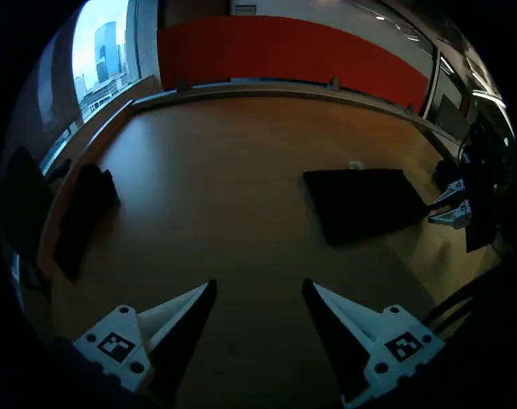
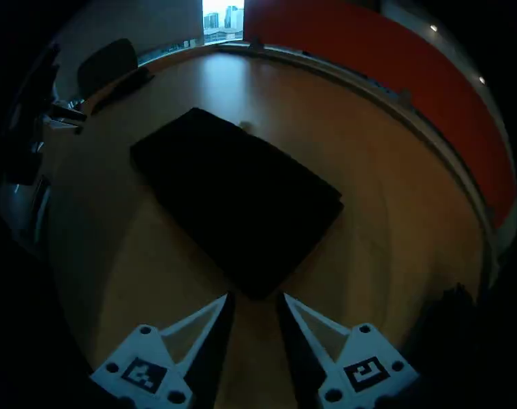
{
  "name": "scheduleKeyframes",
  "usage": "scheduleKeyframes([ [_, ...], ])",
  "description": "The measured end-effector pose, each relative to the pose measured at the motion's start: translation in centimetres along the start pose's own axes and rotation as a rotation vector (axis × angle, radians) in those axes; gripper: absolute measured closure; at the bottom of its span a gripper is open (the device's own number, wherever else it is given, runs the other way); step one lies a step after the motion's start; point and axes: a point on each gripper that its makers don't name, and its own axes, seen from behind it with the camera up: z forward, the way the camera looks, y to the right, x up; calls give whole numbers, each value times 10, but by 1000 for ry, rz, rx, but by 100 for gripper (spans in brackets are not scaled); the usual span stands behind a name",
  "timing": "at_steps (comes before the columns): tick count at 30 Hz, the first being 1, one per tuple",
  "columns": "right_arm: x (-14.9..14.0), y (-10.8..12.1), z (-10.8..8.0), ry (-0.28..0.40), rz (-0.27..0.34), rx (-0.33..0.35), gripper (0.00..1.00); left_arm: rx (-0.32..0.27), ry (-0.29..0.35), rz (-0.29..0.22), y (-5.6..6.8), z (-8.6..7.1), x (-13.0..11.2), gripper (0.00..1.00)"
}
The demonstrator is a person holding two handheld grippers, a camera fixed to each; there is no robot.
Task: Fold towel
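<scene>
**Just ahead of your right fingertips: the towel, flat on the table**

Just beyond the tips of your right gripper [image 2: 254,296] lies the dark towel [image 2: 238,204], spread as a flat rectangle on the wooden table [image 2: 394,225]. Its nearest corner points straight at the gap between the two fingers and stops just short of them (whether it touches them cannot be told in this dim light). Those fingers stand a little apart with nothing between them.

Your left gripper [image 1: 258,283] has its fingers wide apart, also holding nothing, with bare table in front of them. From there the towel [image 1: 364,204] sits ahead and off to the right of the right finger, well apart from both tips. Farther right again, just beside the towel's edge, you can see your other gripper [image 1: 454,204] with its pale fingers pointing at the cloth.

A small pale thing [image 1: 355,165] rests at the towel's far edge; it is too small to tell what it is.

Ahead and to the left of your left finger a dark chair [image 1: 88,211] stands at the table's edge. Beyond the far side of the table runs a red wall panel [image 1: 292,54], with a window [image 1: 105,61] to its left.
</scene>
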Motion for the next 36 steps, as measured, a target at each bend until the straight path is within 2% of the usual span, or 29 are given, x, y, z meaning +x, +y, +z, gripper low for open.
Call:
scheduleKeyframes([
  [2, 0, 0, 1, -3, 3, 2, 57, 1, -1, -1, 0, 0, 0, 7],
  [9, 0, 2, 3, -8, 5, 14, 79, 0, -5, -7, -1, 0, -3, 7],
  [15, 0, 3, 5, -12, 4, 13, 93, -2, -7, -8, 0, 1, -2, 7],
  [26, 14, 4, -4, 26, 18, -3, 95, -3, -3, -6, -2, 5, 4, 7],
  [36, 46, 6, -21, 84, -9, -11, 95, -4, 4, -6, -3, 6, 11, 7],
])
